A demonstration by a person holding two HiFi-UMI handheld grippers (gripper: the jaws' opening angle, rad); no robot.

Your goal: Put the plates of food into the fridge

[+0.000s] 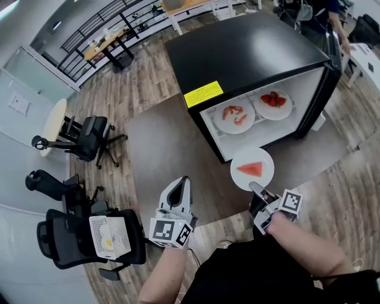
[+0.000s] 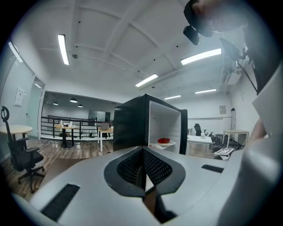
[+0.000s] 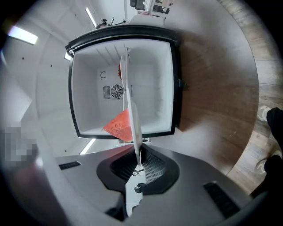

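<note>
A black mini fridge (image 1: 249, 53) stands open on the floor, its door (image 1: 323, 89) swung out to the right. On its white shelf sit two plates: one with red and white pieces (image 1: 238, 115), one with red fruit (image 1: 274, 104). My right gripper (image 1: 256, 189) is shut on the near rim of a white plate (image 1: 252, 168) carrying a watermelon wedge, held just in front of the opening. In the right gripper view that plate (image 3: 131, 110) shows edge-on between the jaws, facing the fridge's inside (image 3: 150, 88). My left gripper (image 1: 183, 181) hangs lower left, shut and empty (image 2: 143, 171).
A grey rug (image 1: 160, 148) lies under and in front of the fridge. Black office chairs (image 1: 89, 138) and a round table (image 1: 52, 123) stand at the left; one chair holds a white basket (image 1: 110, 236). Desks line the back. A person (image 1: 332, 18) stands behind the fridge door.
</note>
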